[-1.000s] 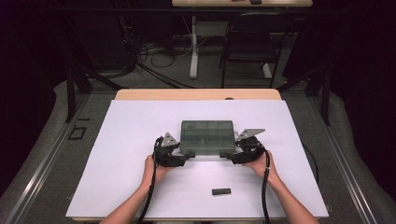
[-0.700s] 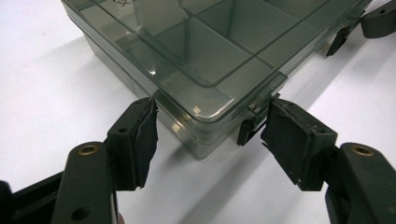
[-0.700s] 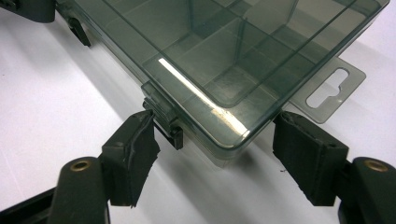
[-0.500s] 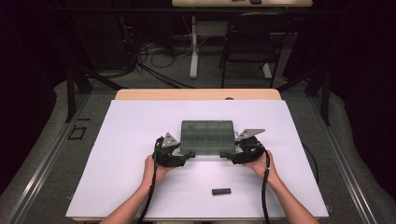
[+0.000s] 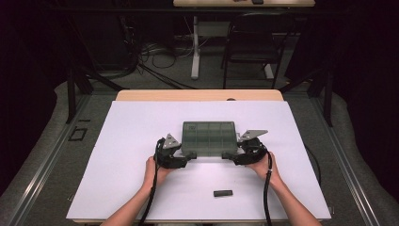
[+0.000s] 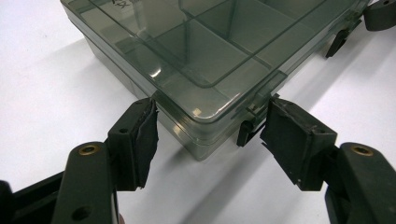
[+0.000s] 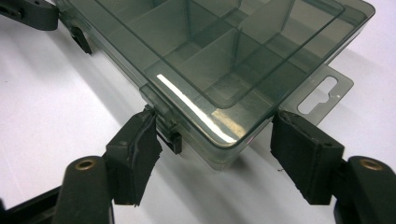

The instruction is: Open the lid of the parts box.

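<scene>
Box [image 5: 209, 138] lengthwise across table [image 5: 117, 188].

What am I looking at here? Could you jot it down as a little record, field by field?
Setting: white table, a person seated at its near edge
Main thing: smoky clear box with compartments, lid closed
Left hand-held gripper: jaws open around the box's near left corner, one pad by a latch
Right hand-held gripper: jaws open around the near right corner, beside the other latch
Hang tab: juts from the box's right end
Loose item: small dark bar lying near the table's front edge
</scene>
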`<state>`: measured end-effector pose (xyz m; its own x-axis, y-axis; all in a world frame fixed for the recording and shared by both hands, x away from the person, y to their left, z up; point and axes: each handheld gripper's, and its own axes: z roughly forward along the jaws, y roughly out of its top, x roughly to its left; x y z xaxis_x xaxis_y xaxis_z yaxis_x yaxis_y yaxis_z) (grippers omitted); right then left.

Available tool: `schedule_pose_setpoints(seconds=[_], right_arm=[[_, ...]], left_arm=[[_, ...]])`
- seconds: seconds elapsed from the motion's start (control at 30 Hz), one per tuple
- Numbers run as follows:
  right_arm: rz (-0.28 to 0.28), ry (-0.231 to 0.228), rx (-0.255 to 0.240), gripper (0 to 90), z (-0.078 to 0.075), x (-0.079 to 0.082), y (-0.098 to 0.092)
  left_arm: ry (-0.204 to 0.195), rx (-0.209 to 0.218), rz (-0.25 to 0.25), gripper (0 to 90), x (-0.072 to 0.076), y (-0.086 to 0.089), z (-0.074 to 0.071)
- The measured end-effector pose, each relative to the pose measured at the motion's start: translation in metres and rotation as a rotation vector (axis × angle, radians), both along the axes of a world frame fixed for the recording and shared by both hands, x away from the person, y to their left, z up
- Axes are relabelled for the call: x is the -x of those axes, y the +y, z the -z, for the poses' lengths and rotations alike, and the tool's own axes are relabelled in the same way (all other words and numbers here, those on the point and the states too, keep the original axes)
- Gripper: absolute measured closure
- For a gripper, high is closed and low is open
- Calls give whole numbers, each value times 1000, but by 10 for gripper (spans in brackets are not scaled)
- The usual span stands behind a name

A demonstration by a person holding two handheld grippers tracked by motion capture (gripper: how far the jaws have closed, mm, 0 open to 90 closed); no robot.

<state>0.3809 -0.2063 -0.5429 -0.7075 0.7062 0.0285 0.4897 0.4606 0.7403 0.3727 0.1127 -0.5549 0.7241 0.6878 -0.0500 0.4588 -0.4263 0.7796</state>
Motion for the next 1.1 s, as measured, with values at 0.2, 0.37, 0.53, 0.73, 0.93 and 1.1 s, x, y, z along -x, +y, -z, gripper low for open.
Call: schedule_pose_setpoints(seconds=[0.2,0.37,0.53,0.73,0.93,1.1], right_arm=[[1,-2,-4,327,-1,1,0],[3,-4,-3,339,-2,1,-2],[4,-14,-13,357,-2,1,-2],[4,-18,-14,369,-4,2,-3],[7,-24,-23,382,-4,2,-4],[7,-30,-31,393,-6,2,-5]], left_arm=[[-3,-2,-2,335,0,0,0],[-4,-2,-2,303,0,0,0],[-10,-7,-8,269,0,-1,-1],[-17,-6,-19,211,1,-1,-1],[-35,-12,-27,154,1,0,-3],[-38,-12,-37,117,1,0,-4]])
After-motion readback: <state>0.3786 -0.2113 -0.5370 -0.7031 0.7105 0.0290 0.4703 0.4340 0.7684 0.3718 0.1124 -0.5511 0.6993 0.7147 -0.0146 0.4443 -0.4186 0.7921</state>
